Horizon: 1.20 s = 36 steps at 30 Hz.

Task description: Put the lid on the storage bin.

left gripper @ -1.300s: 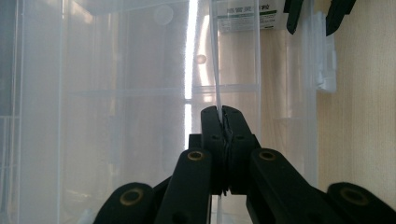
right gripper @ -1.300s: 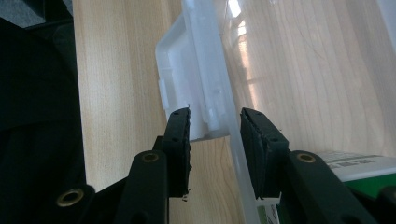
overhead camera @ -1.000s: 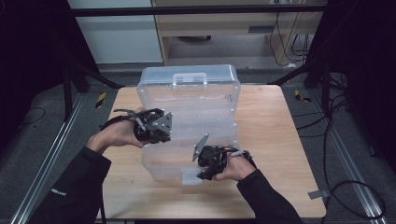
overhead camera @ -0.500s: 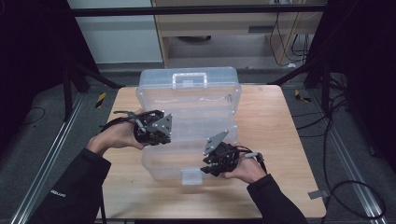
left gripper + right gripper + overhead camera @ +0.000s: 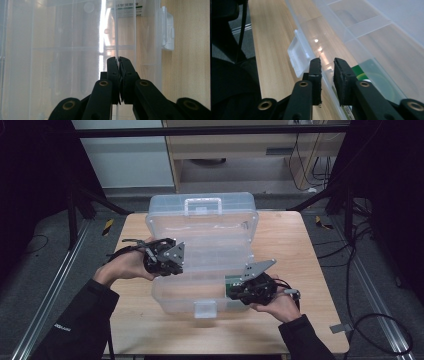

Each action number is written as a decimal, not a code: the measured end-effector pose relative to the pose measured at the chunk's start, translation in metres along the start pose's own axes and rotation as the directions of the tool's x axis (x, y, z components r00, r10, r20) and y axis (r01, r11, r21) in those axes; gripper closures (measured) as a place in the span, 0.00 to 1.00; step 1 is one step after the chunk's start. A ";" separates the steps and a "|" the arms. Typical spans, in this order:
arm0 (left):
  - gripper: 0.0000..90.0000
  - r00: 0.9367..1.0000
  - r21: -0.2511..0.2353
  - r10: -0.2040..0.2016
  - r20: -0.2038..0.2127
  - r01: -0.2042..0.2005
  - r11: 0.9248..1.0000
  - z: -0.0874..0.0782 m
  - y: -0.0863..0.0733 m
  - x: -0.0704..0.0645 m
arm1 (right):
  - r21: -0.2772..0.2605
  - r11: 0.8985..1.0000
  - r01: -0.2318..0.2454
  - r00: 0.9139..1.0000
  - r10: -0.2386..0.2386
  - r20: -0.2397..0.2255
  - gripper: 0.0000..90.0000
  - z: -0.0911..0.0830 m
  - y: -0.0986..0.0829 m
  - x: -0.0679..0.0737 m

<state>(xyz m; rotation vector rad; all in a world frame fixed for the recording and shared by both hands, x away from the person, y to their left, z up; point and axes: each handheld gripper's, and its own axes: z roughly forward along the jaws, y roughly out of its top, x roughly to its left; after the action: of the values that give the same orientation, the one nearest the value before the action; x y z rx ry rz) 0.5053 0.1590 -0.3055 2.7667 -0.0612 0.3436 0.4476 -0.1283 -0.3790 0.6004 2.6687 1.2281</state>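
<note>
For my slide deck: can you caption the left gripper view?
Left claw shut on a thin wall of the clear plastic organizer box, its latch over the wooden table.

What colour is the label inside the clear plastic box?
The label is green with some white, seen through the clear plastic box; the right gripper view shows it best.

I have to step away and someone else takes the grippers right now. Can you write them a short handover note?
Left gripper: shut on a thin clear wall of the transparent storage box, at its left side.
Right gripper: jaws slightly apart, straddling the box's front rim beside the front latch, not clamped.
Box sits mid-table, lid upright, handle at the back; a green-labelled item lies inside, front right.
Done: lid open, left side held.
Left: probably grip the front rim; the latch hangs loose.
</note>
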 end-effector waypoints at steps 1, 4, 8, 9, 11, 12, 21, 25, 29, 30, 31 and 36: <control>0.97 1.000 0.000 0.004 -0.001 -0.004 1.000 0.000 0.000 0.000 | -0.006 1.000 -0.006 1.000 0.006 -0.001 0.90 -0.002 -0.001 0.000; 0.97 1.000 0.001 0.003 0.001 -0.003 1.000 0.000 0.000 0.000 | -0.017 1.000 -0.017 1.000 0.017 0.004 0.95 -0.007 -0.002 0.000; 0.97 1.000 0.003 0.005 0.000 -0.005 1.000 0.000 0.000 0.000 | -0.053 0.998 -0.034 0.999 0.034 0.007 1.00 -0.013 0.001 0.000; 0.97 1.000 0.003 0.005 0.000 -0.005 1.000 0.000 0.000 0.000 | -0.061 0.997 -0.042 0.999 0.042 -0.004 1.00 -0.015 0.002 -0.001; 0.97 1.000 0.004 0.004 0.001 -0.004 1.000 0.001 0.001 0.000 | -0.081 0.996 -0.044 0.999 0.045 0.008 1.00 -0.018 0.005 -0.001; 0.97 1.000 0.003 0.003 0.002 -0.003 1.000 0.001 0.001 0.000 | -0.093 0.995 -0.048 0.999 0.049 0.011 1.00 -0.020 0.007 -0.002; 0.97 1.000 0.000 0.001 0.004 -0.001 1.000 0.001 0.000 -0.001 | -0.296 0.950 -0.100 0.988 0.130 0.084 1.00 -0.039 0.023 -0.017; 0.97 1.000 -0.005 0.001 0.002 -0.001 1.000 0.002 0.000 -0.002 | -0.323 0.938 -0.125 0.974 0.179 0.142 1.00 -0.042 0.027 -0.030; 0.96 1.000 -0.009 -0.002 0.003 0.002 1.000 0.002 -0.001 -0.002 | -0.330 0.933 -0.144 0.962 0.210 0.173 1.00 -0.042 0.027 -0.044; 0.96 1.000 -0.012 -0.003 0.005 0.003 1.000 0.002 -0.002 -0.002 | -0.334 0.930 -0.151 0.958 0.221 0.182 1.00 -0.042 0.026 -0.048; 0.96 1.000 -0.017 -0.008 0.006 0.008 1.000 0.002 -0.002 -0.003 | -0.344 0.925 -0.159 0.952 0.235 0.194 1.00 -0.042 0.025 -0.052; 0.96 0.999 -0.006 -0.027 0.018 0.027 1.000 0.003 -0.003 -0.006 | -0.337 0.922 -0.191 0.937 0.273 0.216 1.00 -0.042 0.020 -0.067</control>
<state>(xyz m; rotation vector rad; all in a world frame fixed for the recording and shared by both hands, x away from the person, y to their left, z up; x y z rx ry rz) 0.5004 0.1610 -0.3103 2.7617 -0.0294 0.3106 0.5026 -0.1737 -0.3390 0.9733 2.1760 1.4762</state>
